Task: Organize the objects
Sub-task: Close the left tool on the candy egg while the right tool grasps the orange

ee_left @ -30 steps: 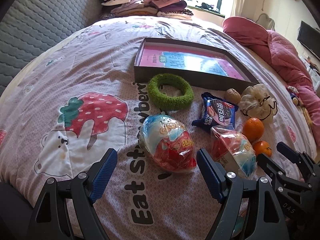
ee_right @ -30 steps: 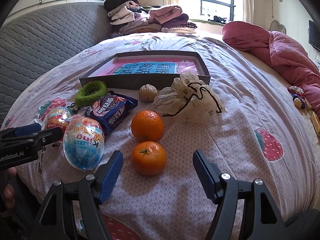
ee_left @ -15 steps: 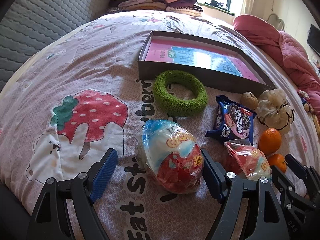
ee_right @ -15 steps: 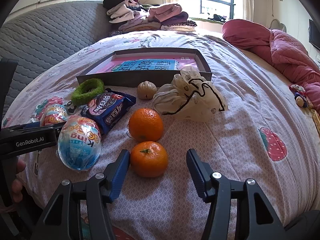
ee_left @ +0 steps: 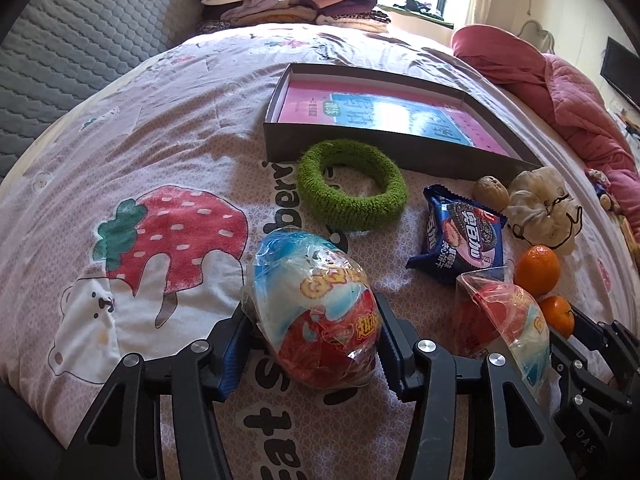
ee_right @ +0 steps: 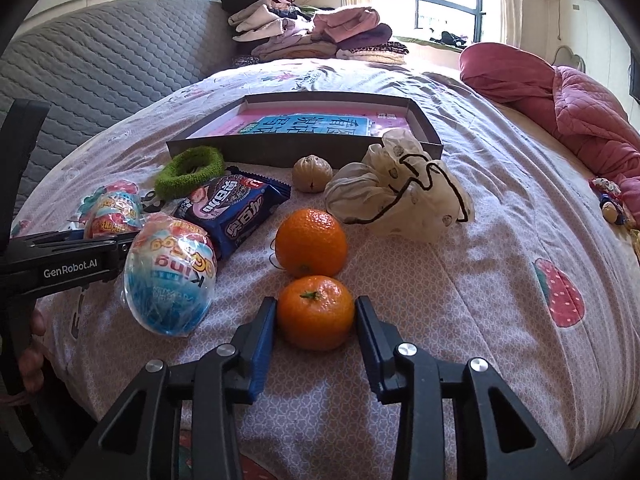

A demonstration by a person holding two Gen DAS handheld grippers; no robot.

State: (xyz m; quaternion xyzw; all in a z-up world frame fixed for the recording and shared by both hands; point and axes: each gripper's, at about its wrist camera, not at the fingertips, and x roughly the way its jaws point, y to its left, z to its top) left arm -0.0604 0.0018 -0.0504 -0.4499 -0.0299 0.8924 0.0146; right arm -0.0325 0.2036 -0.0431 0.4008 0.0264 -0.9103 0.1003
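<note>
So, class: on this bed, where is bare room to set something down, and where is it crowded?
Free: the pink printed quilt left of the shallow grey box, and right of the cream drawstring pouch. Crowded: in front of the box, from the fuzzy green ring to the two oranges.

Two cameras look down at the bed (ee_left: pixel 168 128) from up close.
Both face the far window and show the same box (ee_left: pixel 384 148) (ee_right: pixel 304 152) and oranges.

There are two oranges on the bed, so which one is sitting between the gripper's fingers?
The nearer orange, with its green stem facing up, sits between the closing jaws of the right gripper. The other orange lies just beyond it, outside the fingers.
</note>
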